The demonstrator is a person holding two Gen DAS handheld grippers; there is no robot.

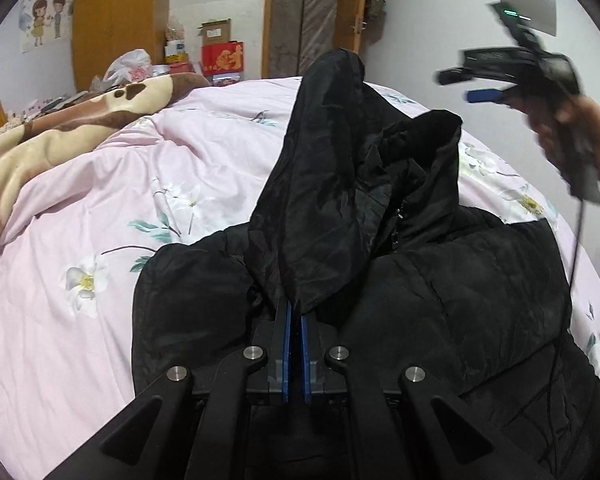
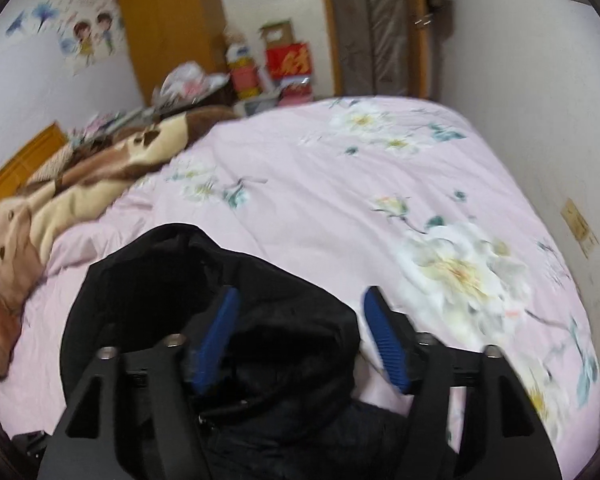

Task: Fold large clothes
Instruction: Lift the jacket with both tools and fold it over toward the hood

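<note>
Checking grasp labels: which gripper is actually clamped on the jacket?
The left gripper: shut on the black jacket fabric. The right gripper is open, holding nothing.

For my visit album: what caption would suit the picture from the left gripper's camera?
Left gripper pinches a flap of the black padded jacket on a pink floral quilt; right gripper lifted clear.

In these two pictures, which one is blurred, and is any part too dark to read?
Right wrist view: smeared all over, the flowered quilt and the open right gripper soft-edged. Left wrist view: mostly sharp, only the right gripper in the upper right is streaked. In both, the black jacket shows few folds, and the fisheye bends the bed's edge.
</note>
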